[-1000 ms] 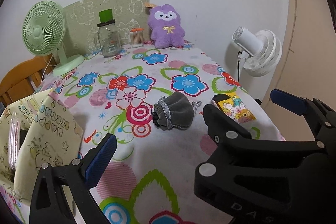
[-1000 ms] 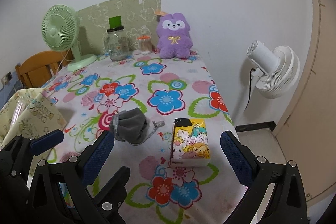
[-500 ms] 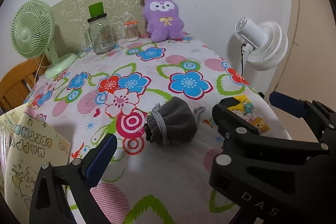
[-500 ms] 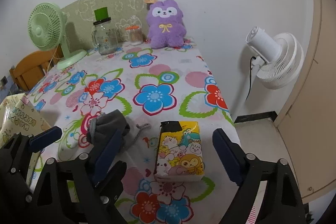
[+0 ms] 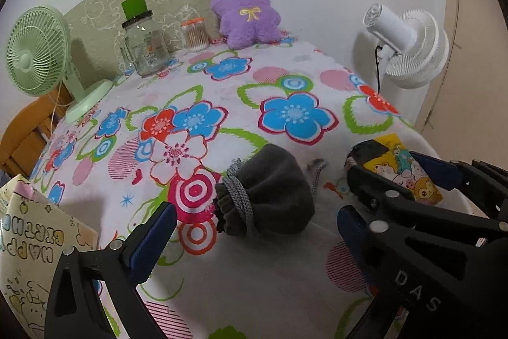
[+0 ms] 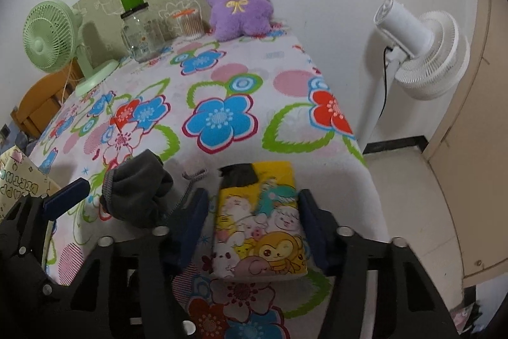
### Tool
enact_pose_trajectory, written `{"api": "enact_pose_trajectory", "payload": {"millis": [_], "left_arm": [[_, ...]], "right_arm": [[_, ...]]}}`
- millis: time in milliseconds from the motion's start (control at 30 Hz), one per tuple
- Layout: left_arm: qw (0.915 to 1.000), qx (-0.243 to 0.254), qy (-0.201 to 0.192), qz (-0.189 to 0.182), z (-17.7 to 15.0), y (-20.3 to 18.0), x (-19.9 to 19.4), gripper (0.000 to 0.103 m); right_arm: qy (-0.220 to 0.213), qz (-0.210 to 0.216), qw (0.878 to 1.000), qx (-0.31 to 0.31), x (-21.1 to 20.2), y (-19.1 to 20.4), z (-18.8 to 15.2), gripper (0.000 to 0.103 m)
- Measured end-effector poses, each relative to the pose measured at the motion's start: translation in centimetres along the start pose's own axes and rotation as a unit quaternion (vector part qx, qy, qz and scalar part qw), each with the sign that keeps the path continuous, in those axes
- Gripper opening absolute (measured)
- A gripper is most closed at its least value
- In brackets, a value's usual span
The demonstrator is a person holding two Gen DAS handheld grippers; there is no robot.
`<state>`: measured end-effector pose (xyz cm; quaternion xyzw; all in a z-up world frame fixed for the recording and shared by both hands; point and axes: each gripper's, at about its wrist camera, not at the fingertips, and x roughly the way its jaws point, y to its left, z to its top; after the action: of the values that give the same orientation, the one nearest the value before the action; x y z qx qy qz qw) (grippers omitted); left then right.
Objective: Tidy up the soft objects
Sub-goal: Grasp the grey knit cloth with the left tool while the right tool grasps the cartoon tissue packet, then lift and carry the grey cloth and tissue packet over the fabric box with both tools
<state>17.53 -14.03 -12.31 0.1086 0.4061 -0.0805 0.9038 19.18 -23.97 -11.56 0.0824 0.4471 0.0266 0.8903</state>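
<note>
A grey drawstring pouch [image 5: 270,196] lies on the flowered tablecloth [image 5: 222,84]. My left gripper [image 5: 254,231] is open, its blue pads on either side of the pouch and just short of it. A yellow cartoon tissue pack [image 6: 258,221] lies near the table's right edge. My right gripper [image 6: 254,218] is open, its pads close on both sides of the pack, not clearly touching. The pouch [image 6: 136,193] lies left of it. A purple plush bunny [image 5: 246,10] sits at the back against the wall.
A green desk fan [image 5: 35,53], a glass jar [image 5: 144,48] and a small cotton-swab jar [image 5: 194,35] stand at the back. A yellow birthday gift bag [image 5: 28,259] is at the near left. A white fan [image 6: 419,50] stands beyond the table's right edge.
Both grippers moved forward and down. The left one now straddles the pouch, and the right one has narrowed around the tissue pack.
</note>
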Motion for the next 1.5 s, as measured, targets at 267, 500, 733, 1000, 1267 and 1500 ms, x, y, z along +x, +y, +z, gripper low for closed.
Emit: {"api": "enact_pose_trajectory", "payload": {"millis": [267,500,733,1000,1267,1500], "left_arm": [[0.9997,-0.016,0.016,0.003,0.6,0.5,0.9,0.087],[0.9997,-0.015,0.018,-0.006,0.6,0.4,0.9,0.06],[0.9997,-0.018,0.014,-0.001,0.3,0.6,0.0,0.056],[0.9997,-0.022,-0.001,0.003,-0.4,1.0,-2.1,0.054],[0.9995,-0.024,-0.019,-0.005,-1.2,1.7,-4.7,0.054],[0.9989,-0.03,-0.036,-0.001,-1.9,2.5,-6.8,0.054]], "right_arm": [[-0.005,0.001,1.0,0.005,0.1,-0.3,0.3,0.052],[-0.003,0.006,1.0,0.004,0.1,-0.3,0.4,0.052],[-0.005,0.013,1.0,0.001,-0.6,0.1,0.3,0.052],[-0.02,0.01,1.0,-0.015,-2.5,1.4,-0.1,0.052],[-0.039,0.011,0.999,-0.025,-4.8,3.1,-0.7,0.052],[-0.055,0.007,0.998,-0.034,-7.0,4.5,-1.3,0.052]]}}
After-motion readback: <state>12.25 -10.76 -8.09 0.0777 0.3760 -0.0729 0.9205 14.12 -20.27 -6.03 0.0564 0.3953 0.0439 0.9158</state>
